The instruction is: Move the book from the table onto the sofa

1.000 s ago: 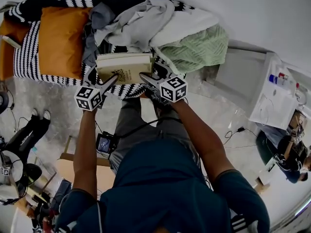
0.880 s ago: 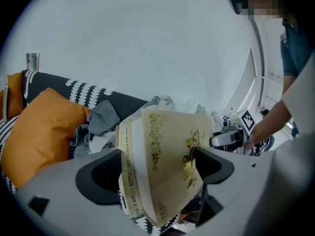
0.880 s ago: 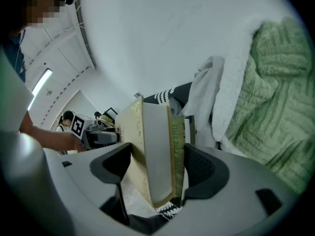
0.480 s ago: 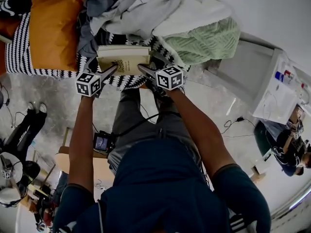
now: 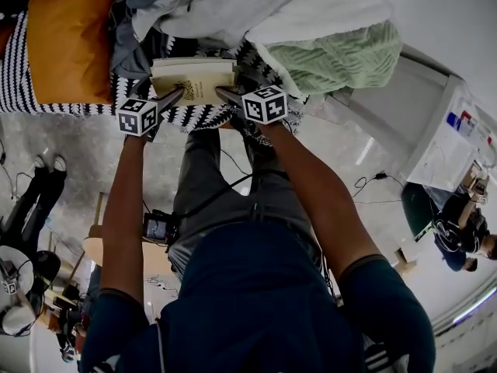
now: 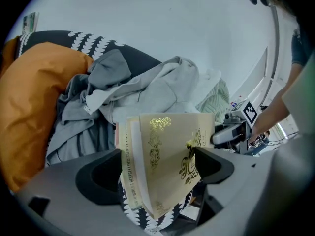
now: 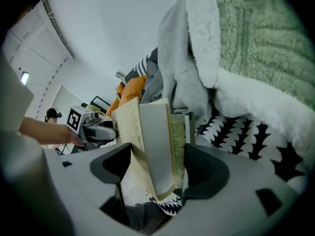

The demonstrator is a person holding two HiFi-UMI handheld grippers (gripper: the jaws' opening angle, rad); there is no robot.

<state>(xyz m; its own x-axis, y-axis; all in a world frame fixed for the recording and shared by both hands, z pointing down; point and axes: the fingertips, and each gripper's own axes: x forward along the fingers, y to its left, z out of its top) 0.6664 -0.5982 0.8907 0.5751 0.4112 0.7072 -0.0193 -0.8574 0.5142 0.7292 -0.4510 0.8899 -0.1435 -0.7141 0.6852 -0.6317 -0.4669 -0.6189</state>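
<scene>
Sofa [image 5: 78, 107] edge: book [image 5: 194, 78] spans left-right, cover up.

Can't tell if book [image 5: 194, 80] rests on sofa cover [image 5: 27, 61] or hangs just above: underside hidden in head view. Spine print too small to read in left gripper view. Book's bottom corner drops behind left gripper [image 6: 157, 168] body, same w/ right gripper [image 7: 160, 171]. Left of book, orange cushion [image 5: 70, 37] cut by pic's top edge, as are grey clothes [image 5: 217, 6] beyond book. Far right of book, bottles [image 5: 464, 123] on white worktop [image 5: 439, 158] too small to ID.
</scene>
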